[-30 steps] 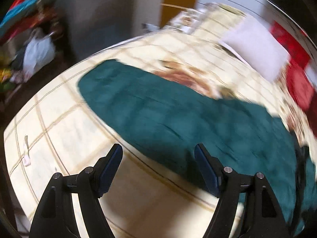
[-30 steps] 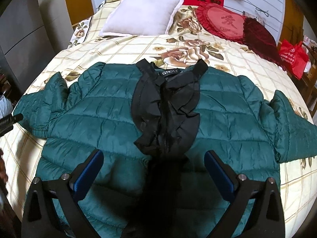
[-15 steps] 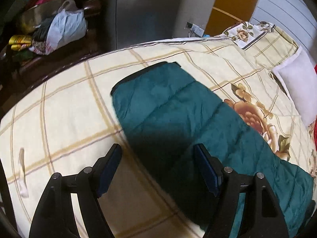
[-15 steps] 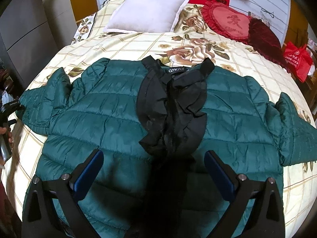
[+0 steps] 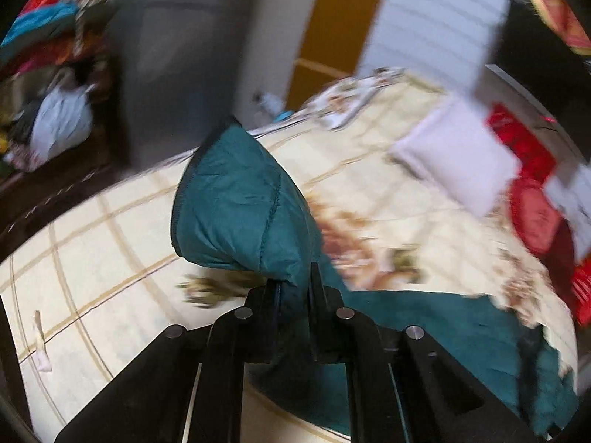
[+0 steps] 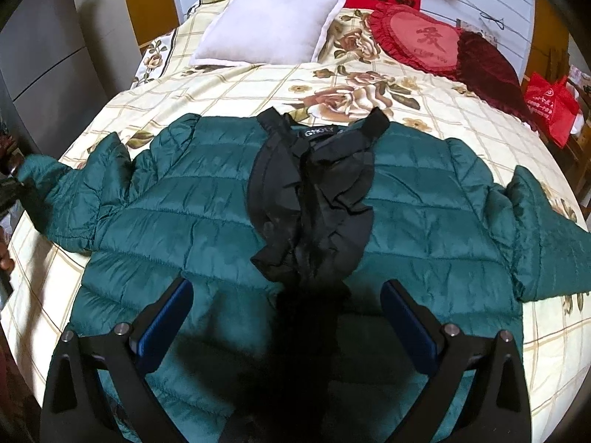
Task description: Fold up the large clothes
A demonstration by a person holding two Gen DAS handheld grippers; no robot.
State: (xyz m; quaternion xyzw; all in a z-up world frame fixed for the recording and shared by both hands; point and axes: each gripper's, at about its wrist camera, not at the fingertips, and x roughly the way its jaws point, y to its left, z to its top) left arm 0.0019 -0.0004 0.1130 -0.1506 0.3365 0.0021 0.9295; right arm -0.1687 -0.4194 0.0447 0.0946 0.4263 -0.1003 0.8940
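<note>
Now left tool clamping sleeve cuff of green jacket, lifting it off bed near left edge, likely for folding inward. Right tool hovering wide apart, gripping nothing, over jacket hem at bed's near edge.

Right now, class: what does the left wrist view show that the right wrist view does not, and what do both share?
Only the left wrist view: the left gripper shut on the jacket's sleeve, lifted off the bedspread. Only the right wrist view: the open right gripper, the black hood, the heart cushion. Both: the green jacket, white pillow, floral bedspread.
</note>
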